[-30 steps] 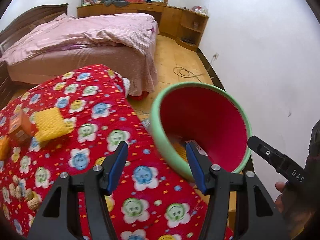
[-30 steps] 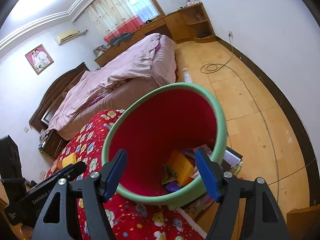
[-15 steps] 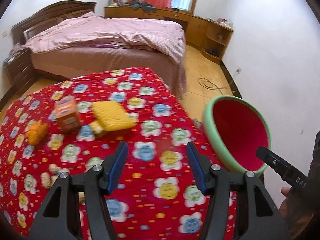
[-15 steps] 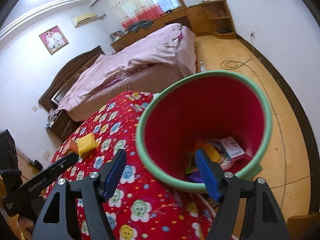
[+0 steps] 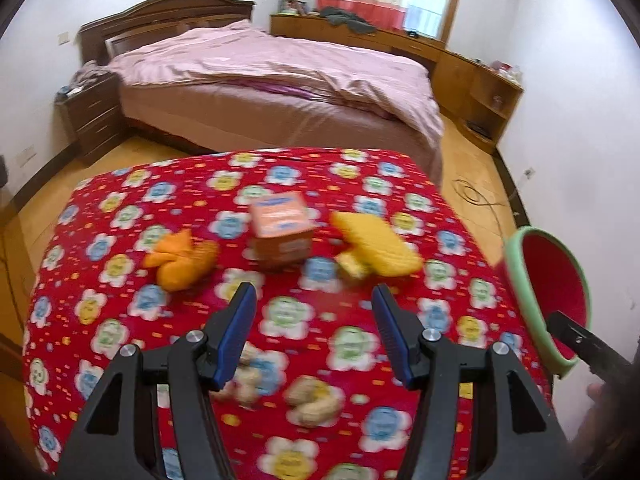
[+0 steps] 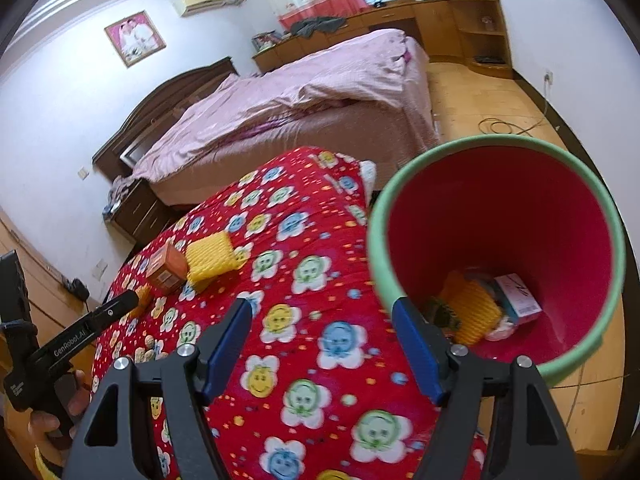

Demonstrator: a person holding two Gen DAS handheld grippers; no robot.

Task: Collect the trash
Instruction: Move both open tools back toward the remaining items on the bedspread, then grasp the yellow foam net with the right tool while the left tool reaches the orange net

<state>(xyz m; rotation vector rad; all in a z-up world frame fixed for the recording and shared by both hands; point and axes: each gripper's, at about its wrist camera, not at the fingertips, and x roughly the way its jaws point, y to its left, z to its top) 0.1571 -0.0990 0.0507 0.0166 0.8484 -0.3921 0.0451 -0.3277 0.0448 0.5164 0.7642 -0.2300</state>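
The left gripper hangs over the red flowered table with its blue pads apart and nothing between them, and the right gripper is likewise spread and empty, over the table's edge next to the bin. The trash still to collect lies across the middle of the table in a loose row: an orange wrapper toward the left edge, a small orange box in the middle, and a yellow foam net toward the bin side. Some peanut shells sit closer, just under the left gripper. The bin stands off the table's right edge and already holds a yellow net and a pink carton. The box lies almost straight ahead of the left gripper, beyond its tips, and the left hand looks the nearer one to it. The foam net's long axis runs slantwise toward the bin.
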